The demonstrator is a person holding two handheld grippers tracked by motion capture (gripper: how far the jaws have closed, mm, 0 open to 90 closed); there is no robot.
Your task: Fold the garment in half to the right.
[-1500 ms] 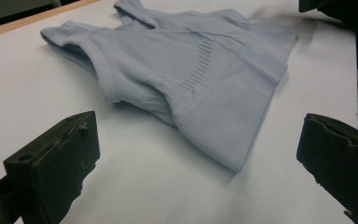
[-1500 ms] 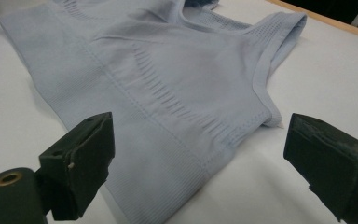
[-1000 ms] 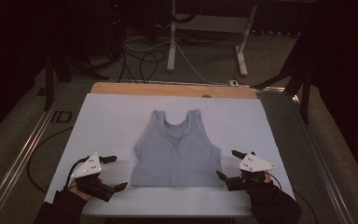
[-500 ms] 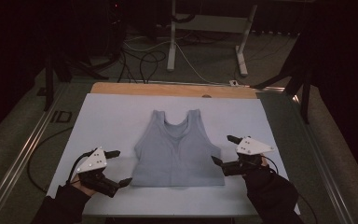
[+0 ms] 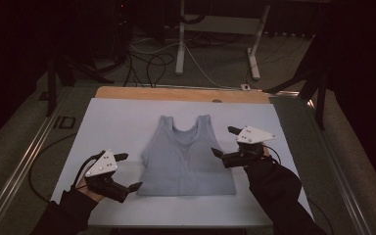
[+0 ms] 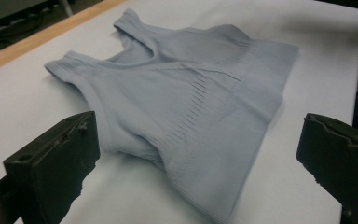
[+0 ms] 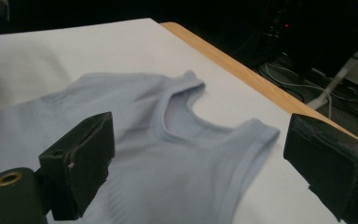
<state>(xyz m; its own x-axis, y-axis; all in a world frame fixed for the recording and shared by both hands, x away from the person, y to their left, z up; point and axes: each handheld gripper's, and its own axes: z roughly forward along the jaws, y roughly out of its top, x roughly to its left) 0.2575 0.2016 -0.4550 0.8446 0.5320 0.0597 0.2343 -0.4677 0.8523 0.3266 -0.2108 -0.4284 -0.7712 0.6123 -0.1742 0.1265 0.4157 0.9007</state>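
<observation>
Dim workshop surroundings frame a white-covered table (image 5: 117, 122) with a bare wooden far edge. At its centre a pale grey-blue ribbed knit tank top (image 5: 186, 159) lies flat, long axis running from the hem at the near side to the two straps (image 7: 256, 135) at the far side.

Left gripper (image 5: 122, 171): just beside the top's near left hem corner, jaws spread wide, empty, aimed inward at the corner.

Right gripper (image 5: 225, 142): just beside the top's right edge near the armhole (farther up the garment than the left), jaws likewise wide and empty.
</observation>
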